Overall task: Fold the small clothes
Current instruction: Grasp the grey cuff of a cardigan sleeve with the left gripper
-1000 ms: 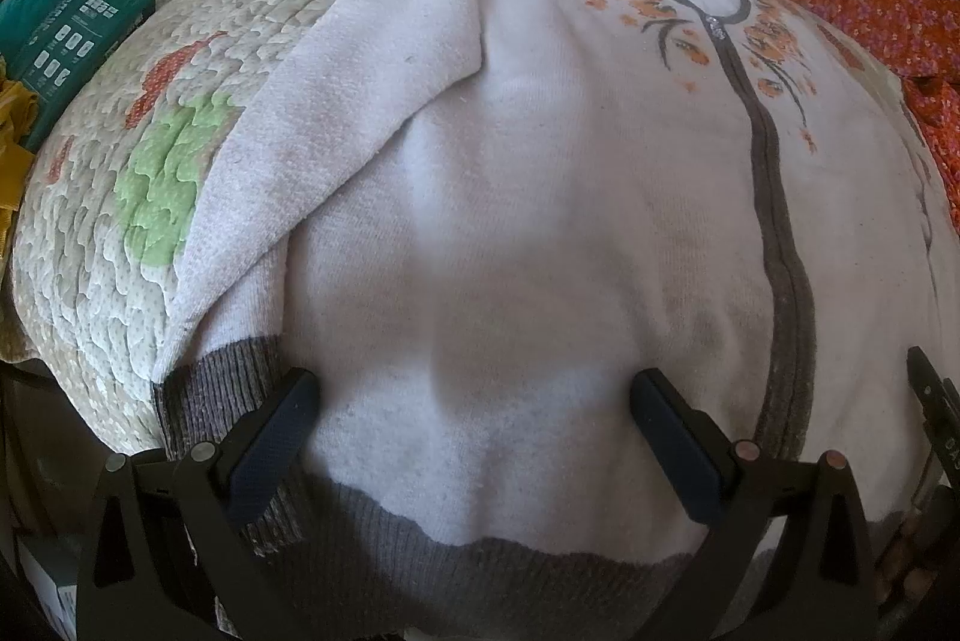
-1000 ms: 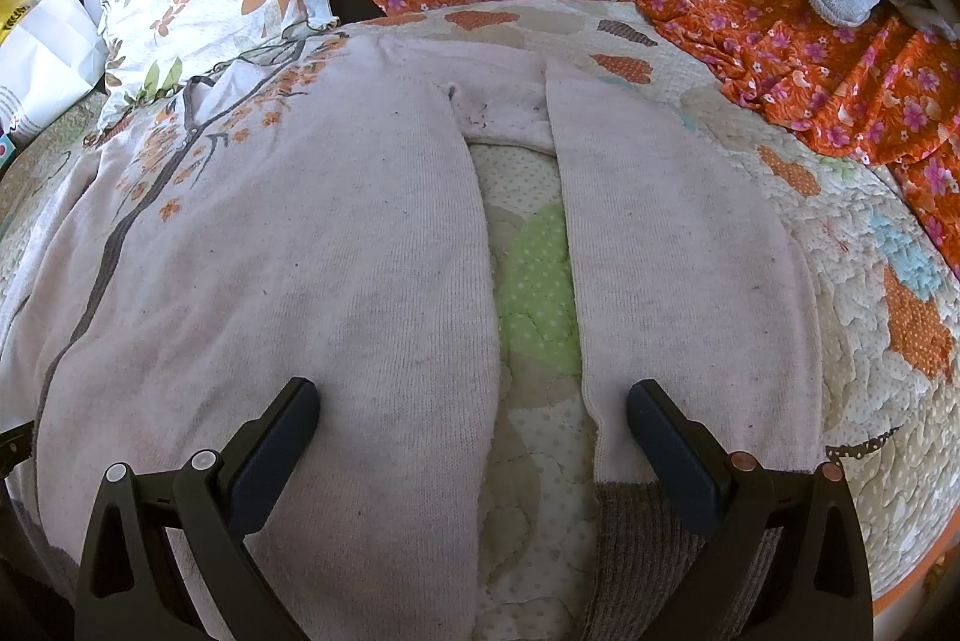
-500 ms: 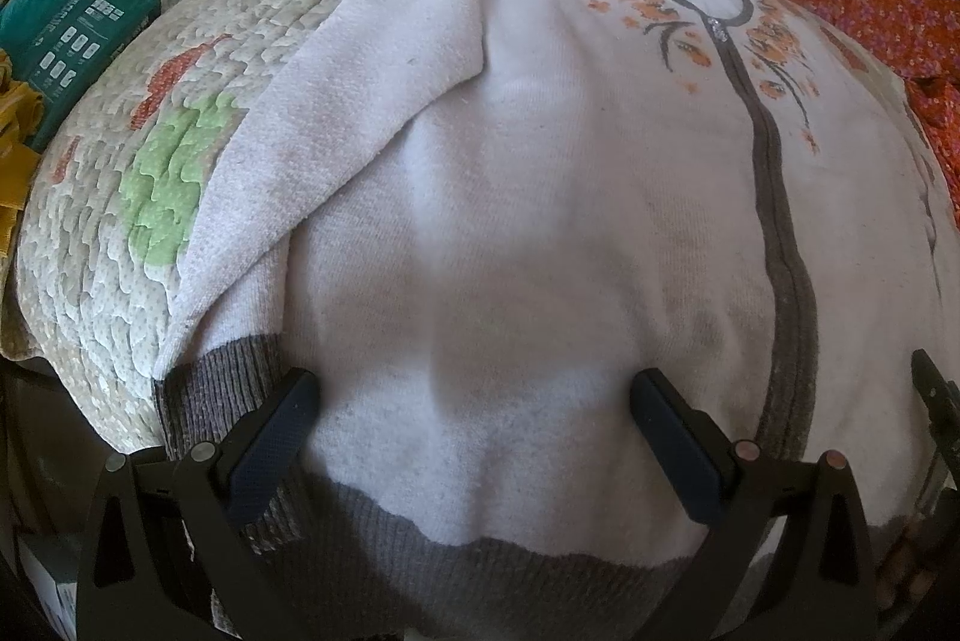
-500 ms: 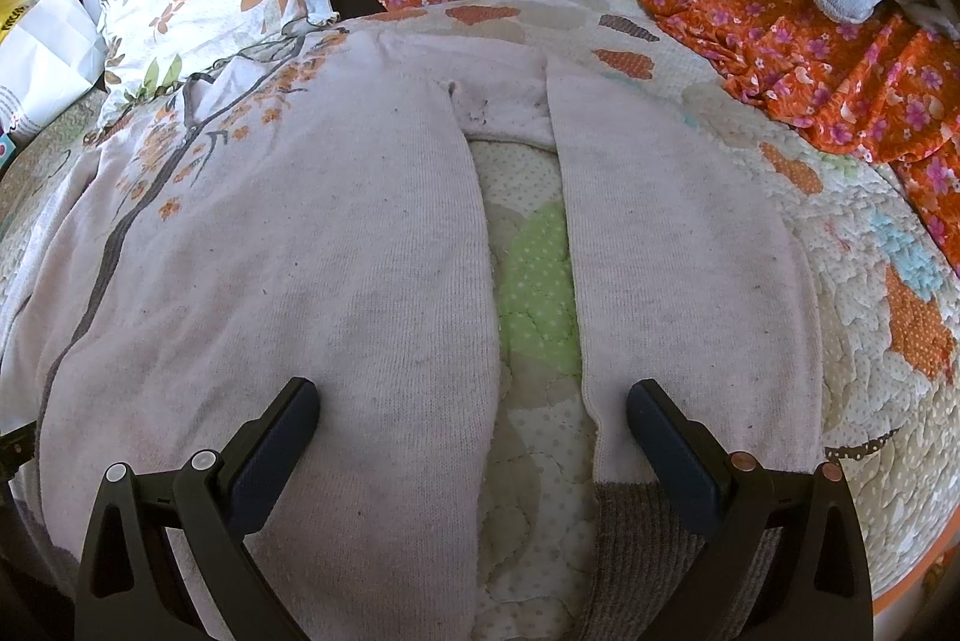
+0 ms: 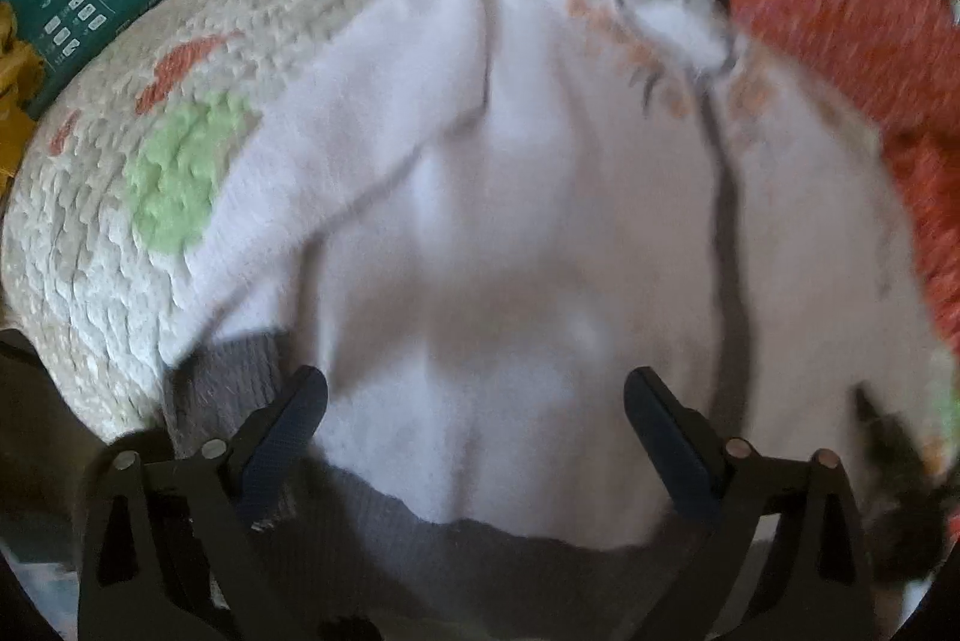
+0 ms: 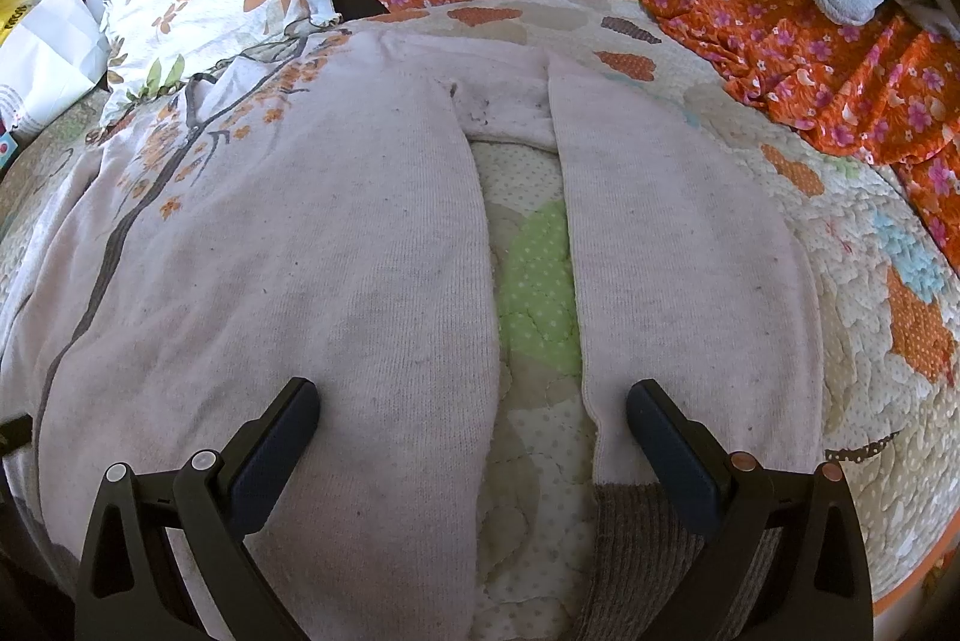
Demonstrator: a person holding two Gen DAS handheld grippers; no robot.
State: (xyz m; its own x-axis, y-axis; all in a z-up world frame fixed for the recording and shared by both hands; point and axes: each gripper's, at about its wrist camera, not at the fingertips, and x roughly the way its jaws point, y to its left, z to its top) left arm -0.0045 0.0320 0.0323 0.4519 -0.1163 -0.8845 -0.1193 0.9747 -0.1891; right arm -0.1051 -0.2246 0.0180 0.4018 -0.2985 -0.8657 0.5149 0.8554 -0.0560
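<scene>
Pink cardigan (image 6: 336, 281) is lying flat on the quilt (image 6: 870, 401).

Its long side is running away from both grippers. Right gripper (image 6: 474, 425) and left gripper (image 5: 474, 413) are hanging wide open over its grey hem (image 5: 480, 551), holding nothing.

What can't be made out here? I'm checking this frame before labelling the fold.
- Left wrist view: motion blur smears the sweater, its zipper and floral print.
- Left wrist view: the grey hem is partly hidden behind the left gripper.
- Right wrist view: the sleeve cuff is cut by the bottom edge, behind the right gripper.
</scene>
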